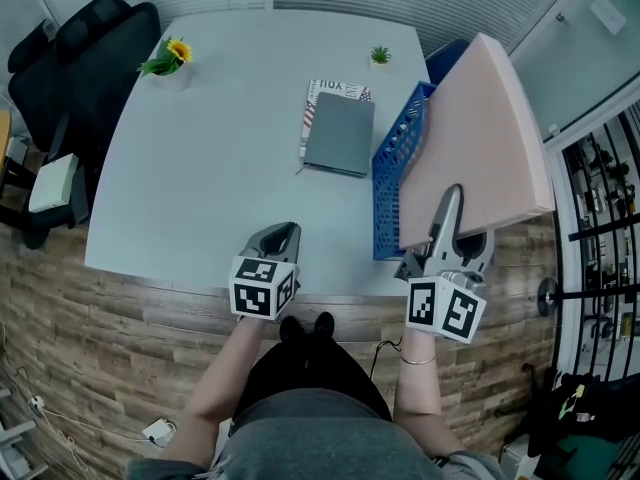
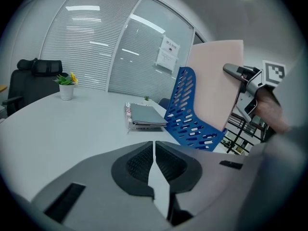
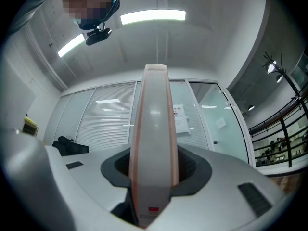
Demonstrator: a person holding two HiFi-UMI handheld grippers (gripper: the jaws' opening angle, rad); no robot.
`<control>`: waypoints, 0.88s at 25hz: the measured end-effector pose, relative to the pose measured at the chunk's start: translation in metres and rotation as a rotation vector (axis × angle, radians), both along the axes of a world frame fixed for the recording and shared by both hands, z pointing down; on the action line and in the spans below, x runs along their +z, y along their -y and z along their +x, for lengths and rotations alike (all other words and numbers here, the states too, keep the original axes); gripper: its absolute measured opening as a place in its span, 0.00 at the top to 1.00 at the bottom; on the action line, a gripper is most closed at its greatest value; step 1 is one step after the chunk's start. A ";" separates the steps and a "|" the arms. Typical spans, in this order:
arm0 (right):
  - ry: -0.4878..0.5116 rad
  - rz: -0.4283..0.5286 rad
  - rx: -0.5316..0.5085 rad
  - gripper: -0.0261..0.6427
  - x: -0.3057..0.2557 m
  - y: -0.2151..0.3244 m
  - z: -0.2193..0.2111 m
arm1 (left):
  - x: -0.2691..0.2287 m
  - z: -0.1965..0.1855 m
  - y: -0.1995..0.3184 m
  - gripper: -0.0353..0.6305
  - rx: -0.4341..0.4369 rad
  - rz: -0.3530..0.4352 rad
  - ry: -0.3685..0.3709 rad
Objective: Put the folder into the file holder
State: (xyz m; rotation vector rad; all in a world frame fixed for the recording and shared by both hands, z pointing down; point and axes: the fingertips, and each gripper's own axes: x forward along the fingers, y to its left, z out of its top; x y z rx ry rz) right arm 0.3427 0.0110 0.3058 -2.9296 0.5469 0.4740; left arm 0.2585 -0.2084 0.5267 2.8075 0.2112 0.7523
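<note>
My right gripper [image 1: 450,213] is shut on a pink folder [image 1: 480,138], held up in the air just right of the blue file holder [image 1: 395,173] at the table's right edge. In the right gripper view the folder's [image 3: 155,143] spine stands edge-on between the jaws of the right gripper [image 3: 154,170], pads pressing both sides. The left gripper view shows the folder [image 2: 216,81] above and behind the file holder [image 2: 190,114]. My left gripper [image 1: 278,240] is shut and empty over the table's front edge, its jaws [image 2: 154,165] meeting.
A grey notebook [image 1: 340,133] lies on a magazine at mid-table, left of the file holder. A potted yellow flower [image 1: 170,60] and a small green plant [image 1: 380,56] stand at the far side. A black office chair [image 1: 75,58] is at the far left.
</note>
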 end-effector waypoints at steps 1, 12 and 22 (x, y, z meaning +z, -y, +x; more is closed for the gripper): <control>0.005 -0.003 0.000 0.71 0.003 0.000 0.000 | 0.001 0.001 0.000 0.90 0.001 0.001 0.001; 0.058 -0.025 0.001 0.71 0.031 0.004 -0.001 | 0.004 0.006 -0.006 0.90 0.014 0.003 0.008; 0.140 -0.054 0.005 0.70 0.063 0.004 0.000 | 0.004 0.007 -0.016 0.90 0.022 0.001 0.008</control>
